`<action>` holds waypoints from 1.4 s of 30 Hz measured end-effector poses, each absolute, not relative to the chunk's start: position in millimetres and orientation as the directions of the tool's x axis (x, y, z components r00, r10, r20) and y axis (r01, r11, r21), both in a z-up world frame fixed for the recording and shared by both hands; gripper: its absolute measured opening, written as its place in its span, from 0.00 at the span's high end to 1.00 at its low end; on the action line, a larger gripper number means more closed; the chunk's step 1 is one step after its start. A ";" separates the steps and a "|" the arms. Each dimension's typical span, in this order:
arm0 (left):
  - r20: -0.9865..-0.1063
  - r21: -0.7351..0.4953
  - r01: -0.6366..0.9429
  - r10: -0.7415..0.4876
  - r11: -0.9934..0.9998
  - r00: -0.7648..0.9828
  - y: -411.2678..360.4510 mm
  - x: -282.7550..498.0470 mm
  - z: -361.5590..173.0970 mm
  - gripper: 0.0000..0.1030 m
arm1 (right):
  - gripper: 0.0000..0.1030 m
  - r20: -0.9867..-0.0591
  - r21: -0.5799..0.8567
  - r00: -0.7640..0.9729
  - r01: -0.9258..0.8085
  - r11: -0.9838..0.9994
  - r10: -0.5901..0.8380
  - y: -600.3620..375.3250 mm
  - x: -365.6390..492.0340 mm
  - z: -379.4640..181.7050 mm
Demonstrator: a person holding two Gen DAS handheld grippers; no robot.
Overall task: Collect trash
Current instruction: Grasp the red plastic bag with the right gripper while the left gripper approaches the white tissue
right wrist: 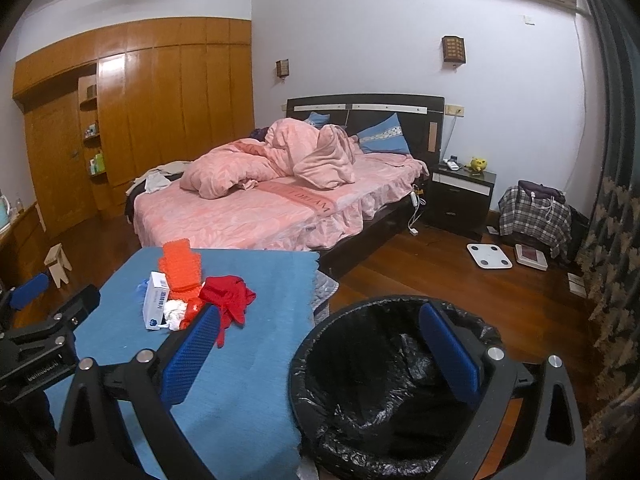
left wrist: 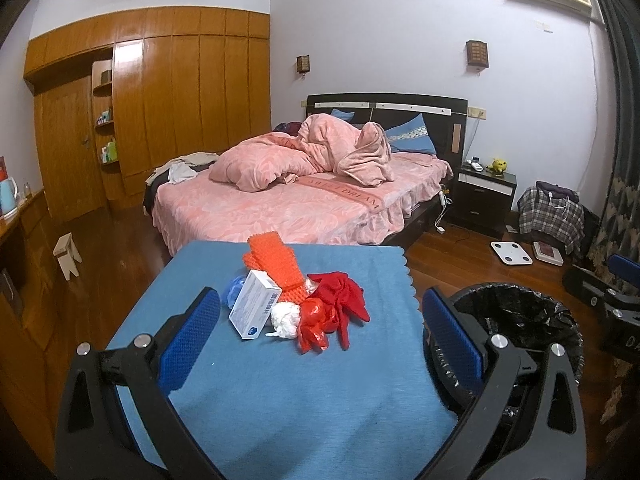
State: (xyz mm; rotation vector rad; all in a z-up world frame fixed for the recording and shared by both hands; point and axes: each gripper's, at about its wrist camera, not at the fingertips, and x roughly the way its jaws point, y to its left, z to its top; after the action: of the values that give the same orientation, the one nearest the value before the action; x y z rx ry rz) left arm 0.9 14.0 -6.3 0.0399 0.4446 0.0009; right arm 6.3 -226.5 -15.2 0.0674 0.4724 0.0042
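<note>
trash pile ahead of open left tool

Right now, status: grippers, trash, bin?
Left gripper open, empty, over the table. Right gripper open, empty, above the bin. Trash pile untouched on the blue cloth. Nothing in the way.
</note>
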 end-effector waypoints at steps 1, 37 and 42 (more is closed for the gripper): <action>-0.432 0.038 0.007 0.011 0.999 0.902 15.1 1.3 -6.5 0.05 | 0.06 -0.455 0.066 0.890 0.008 0.998 0.022 -224.1 8.5 -15.9; -0.561 0.074 -0.243 0.242 0.967 0.791 180.1 123.7 -139.7 0.05 | 0.34 -0.595 0.033 0.779 -0.222 0.975 0.198 -54.7 181.4 -166.3; -0.567 0.065 -0.269 0.258 0.961 0.783 188.4 136.3 -147.5 0.05 | 0.44 -0.599 0.040 0.771 -0.240 0.970 0.215 -45.8 196.5 -175.1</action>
State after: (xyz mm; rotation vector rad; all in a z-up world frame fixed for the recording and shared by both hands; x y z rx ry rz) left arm 136.3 188.4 -147.5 -0.0196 0.6088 0.2845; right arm 196.5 -45.8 -175.1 -0.0397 0.6446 0.2468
